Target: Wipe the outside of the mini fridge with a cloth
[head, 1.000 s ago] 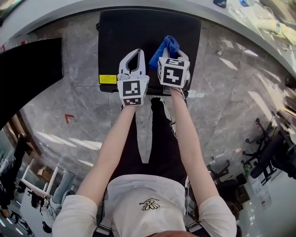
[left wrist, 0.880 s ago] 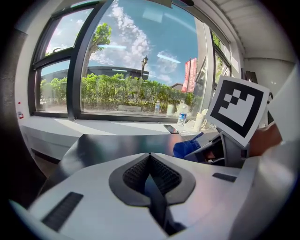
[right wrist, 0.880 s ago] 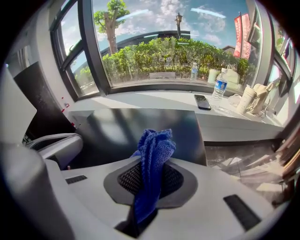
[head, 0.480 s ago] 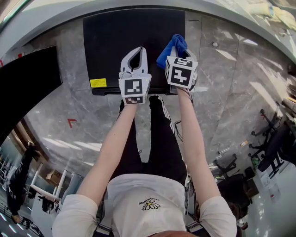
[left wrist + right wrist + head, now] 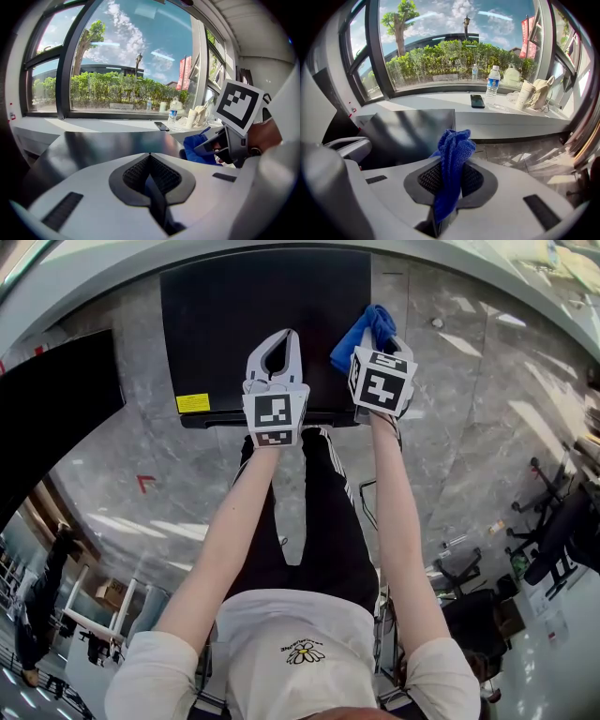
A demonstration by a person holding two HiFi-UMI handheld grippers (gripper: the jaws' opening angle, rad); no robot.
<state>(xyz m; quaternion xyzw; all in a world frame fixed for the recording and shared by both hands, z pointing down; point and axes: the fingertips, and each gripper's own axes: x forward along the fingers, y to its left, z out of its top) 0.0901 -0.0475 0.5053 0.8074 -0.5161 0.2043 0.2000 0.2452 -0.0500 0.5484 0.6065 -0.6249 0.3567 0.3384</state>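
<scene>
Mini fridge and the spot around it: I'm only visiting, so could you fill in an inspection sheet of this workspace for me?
Surface: mini fridge, black glossy top; yellow label near its front left corner.
Job's things: blue cloth, bunched, at the fridge's right edge.
Clutter: phone, water bottle and bags on the window ledge.
Grippers: right gripper shut on the blue cloth; left gripper shut, nothing in it, over the fridge top.
Cables: nothing seen.
Surroundings: grey marble floor, a big window with hedges outside, office chairs to the right.
</scene>
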